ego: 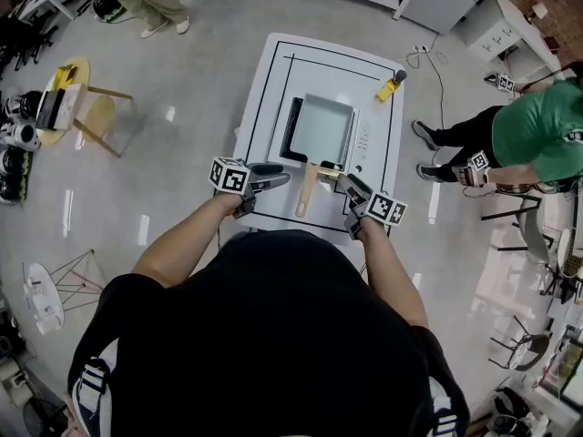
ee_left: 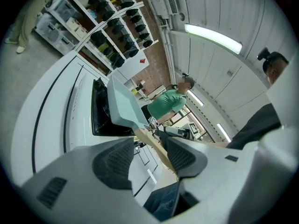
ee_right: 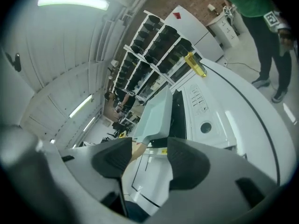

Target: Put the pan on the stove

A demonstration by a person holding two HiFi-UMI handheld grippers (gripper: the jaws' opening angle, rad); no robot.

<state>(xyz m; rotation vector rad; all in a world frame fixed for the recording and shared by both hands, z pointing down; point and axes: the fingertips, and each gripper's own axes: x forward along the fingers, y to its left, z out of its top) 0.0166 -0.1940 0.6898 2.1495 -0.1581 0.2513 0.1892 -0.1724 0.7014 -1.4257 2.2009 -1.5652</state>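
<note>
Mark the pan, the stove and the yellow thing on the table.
pan (ego: 321, 127), head view, middle of its flat bottom.
stove (ego: 364, 144), head view, white control strip.
yellow thing (ego: 389, 88), head view, its body.

The head view looks steeply down from above the person (ego: 264, 335) onto the tabletop (ego: 264, 80). Both gripper views sit low at its near edge, rolled sideways, facing across it from left and right. All three share the pan (ego: 321, 130) and stove (ego: 363, 144).
</note>
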